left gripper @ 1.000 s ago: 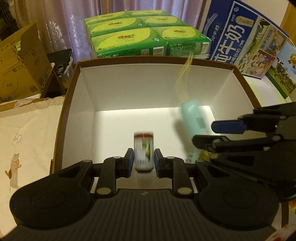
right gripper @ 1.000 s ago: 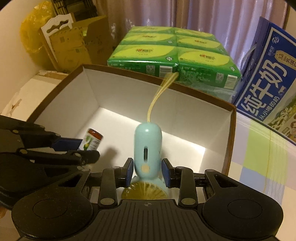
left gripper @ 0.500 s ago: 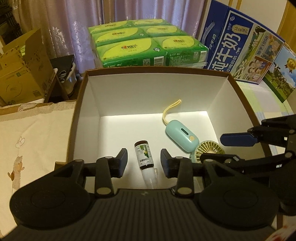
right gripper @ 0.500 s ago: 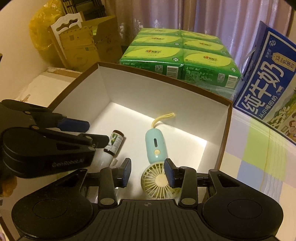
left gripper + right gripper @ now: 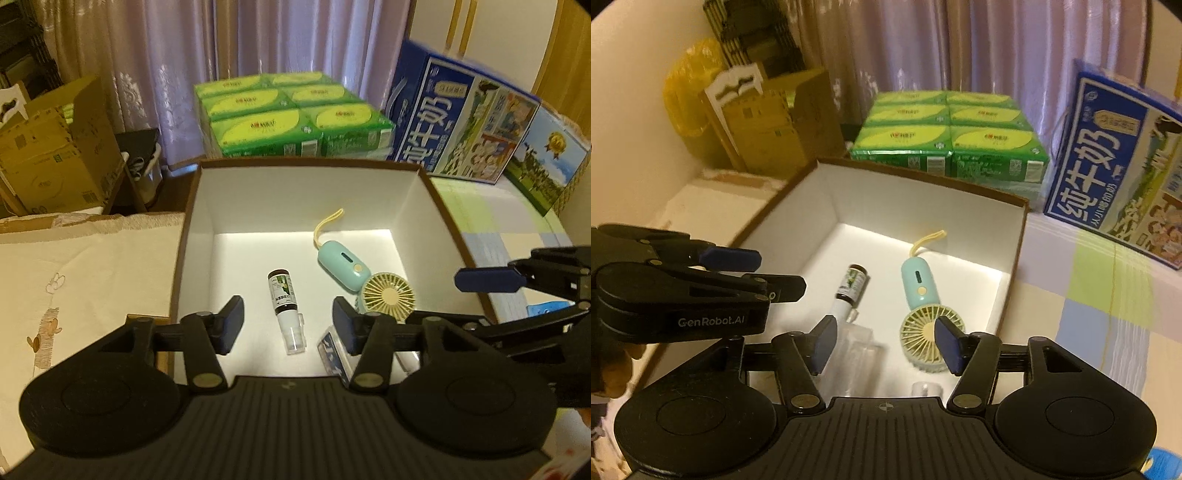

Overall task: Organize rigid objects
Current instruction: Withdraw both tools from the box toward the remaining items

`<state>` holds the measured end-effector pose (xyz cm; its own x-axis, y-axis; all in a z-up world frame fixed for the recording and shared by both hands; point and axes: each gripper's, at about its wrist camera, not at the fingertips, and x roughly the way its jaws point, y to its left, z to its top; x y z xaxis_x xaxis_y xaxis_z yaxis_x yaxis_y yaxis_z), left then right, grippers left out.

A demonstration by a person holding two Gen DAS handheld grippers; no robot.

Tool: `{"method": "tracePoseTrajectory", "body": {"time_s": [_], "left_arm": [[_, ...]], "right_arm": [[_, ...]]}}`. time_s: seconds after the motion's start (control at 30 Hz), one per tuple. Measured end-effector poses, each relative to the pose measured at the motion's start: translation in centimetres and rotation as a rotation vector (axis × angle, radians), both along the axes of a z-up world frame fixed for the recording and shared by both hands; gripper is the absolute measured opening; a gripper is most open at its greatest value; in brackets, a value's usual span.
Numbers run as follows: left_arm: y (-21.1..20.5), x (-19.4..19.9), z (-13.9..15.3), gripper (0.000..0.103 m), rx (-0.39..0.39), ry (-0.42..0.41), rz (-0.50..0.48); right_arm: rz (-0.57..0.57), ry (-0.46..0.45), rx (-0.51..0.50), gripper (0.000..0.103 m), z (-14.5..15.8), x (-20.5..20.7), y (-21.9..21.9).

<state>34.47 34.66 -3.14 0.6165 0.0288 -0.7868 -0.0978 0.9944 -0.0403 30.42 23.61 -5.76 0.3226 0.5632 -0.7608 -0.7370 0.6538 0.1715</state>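
Home setting, looks like a bedroom or spare room used for storage. Far side: lilac curtains (image 5: 147, 74) with sheer lace, shrink-wrapped green tissue packs (image 5: 291, 118), a blue milk carton case (image 5: 461, 118) on the right, used cardboard shipping boxes (image 5: 48, 158) on the left. Near surfaces are soft household textiles: a cream embroidered cloth (image 5: 81, 273) left, a pastel checked sheet (image 5: 1108, 302) right.

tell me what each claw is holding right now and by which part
Nothing is held. The left claw and right claw have just been opening and stand empty above the box; the bottle and fan lie loose inside.
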Motion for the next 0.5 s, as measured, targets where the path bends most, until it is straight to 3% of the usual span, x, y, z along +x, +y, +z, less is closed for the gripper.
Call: {"method": "tracePoseTrajectory", "body": {"time_s": [0.5], "left_arm": [[-3.2,-8.2,4.1,0.071,0.0,-0.1,0.01]], "right_arm": [[-0.053,-0.019,0.126,0.061,3.2,-5.9,-7.4]]}}
